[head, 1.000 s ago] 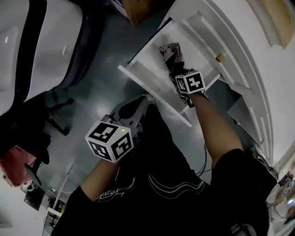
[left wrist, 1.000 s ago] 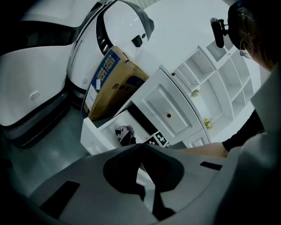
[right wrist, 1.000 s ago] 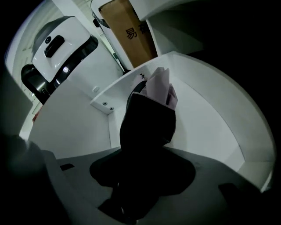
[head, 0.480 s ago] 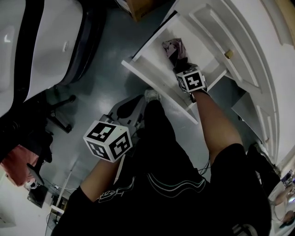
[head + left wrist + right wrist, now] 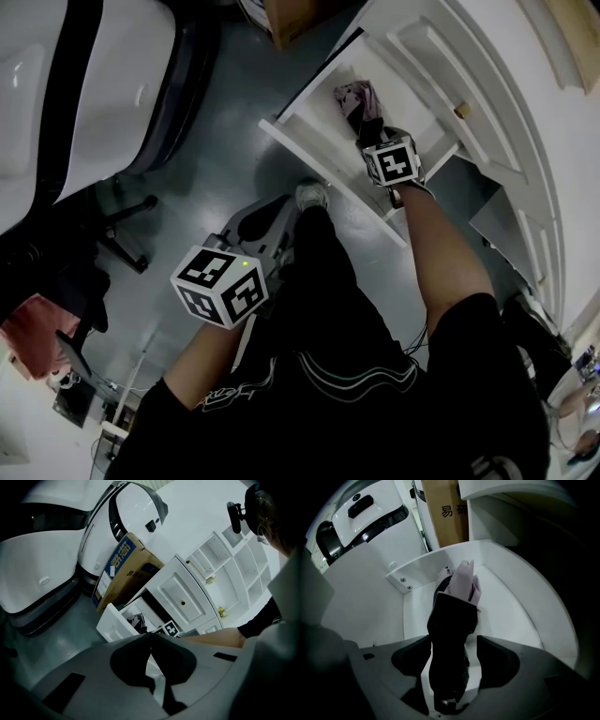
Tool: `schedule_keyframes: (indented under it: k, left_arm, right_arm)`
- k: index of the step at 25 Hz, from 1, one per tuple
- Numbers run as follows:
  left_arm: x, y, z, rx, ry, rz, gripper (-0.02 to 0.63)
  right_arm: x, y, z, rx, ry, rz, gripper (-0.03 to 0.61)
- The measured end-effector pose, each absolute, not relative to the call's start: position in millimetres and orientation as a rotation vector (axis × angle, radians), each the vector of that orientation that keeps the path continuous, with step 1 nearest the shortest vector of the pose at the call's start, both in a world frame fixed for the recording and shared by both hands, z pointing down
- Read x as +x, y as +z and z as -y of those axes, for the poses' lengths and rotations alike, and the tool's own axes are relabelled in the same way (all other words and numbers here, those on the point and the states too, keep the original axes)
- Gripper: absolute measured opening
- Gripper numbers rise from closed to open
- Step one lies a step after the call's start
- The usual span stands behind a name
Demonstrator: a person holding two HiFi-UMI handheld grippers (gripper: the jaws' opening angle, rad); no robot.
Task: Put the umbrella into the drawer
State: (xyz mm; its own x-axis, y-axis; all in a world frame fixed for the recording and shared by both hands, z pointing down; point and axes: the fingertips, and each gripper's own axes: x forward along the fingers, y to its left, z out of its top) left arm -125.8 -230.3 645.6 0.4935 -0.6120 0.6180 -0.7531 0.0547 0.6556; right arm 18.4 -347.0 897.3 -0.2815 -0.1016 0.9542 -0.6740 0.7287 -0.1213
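Observation:
The white drawer (image 5: 317,161) stands pulled out of the cabinet. A folded umbrella (image 5: 359,97), pink cloth at its far end and black nearer me, lies inside it. My right gripper (image 5: 375,139) points steeply down into the drawer over the umbrella's black end. In the right gripper view the umbrella (image 5: 459,581) runs up between the jaws of the right gripper (image 5: 453,637). Those jaws are opening, and a gap shows on the umbrella's right side. My left gripper (image 5: 281,208) hangs low near the person's legs, away from the drawer. Seen in its own view, the left gripper (image 5: 150,635) is shut and holds nothing.
A brown cardboard box (image 5: 124,569) leans beside the cabinet behind the drawer. A large white and black machine body (image 5: 84,84) fills the left. A chair base (image 5: 127,234) stands on the grey floor. The person's shoe (image 5: 312,194) is just in front of the drawer.
The right gripper has tilted a little over the drawer while the umbrella stays inside it. The drawer and hand have slid slightly right in the head view. The left gripper has hardly shifted.

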Motion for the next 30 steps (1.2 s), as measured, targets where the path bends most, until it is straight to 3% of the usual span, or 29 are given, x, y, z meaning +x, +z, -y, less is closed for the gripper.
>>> schedule_keyframes:
  k: [11, 22, 30]
  left_arm:
    - [-127, 552, 214, 1.777, 0.135, 1.171, 0.020]
    - [-108, 405, 155, 1.957, 0.129, 1.129, 0.020]
    - [-97, 269, 87, 2.126, 0.050, 1.111, 0.020]
  right_arm:
    - [36, 752, 334, 0.699, 0.603, 1.897, 0.273]
    - [5, 466, 262, 0.798, 0.687, 2.373, 0.272]
    - [-10, 260, 144, 0.685, 0.658, 2.734, 0.270]
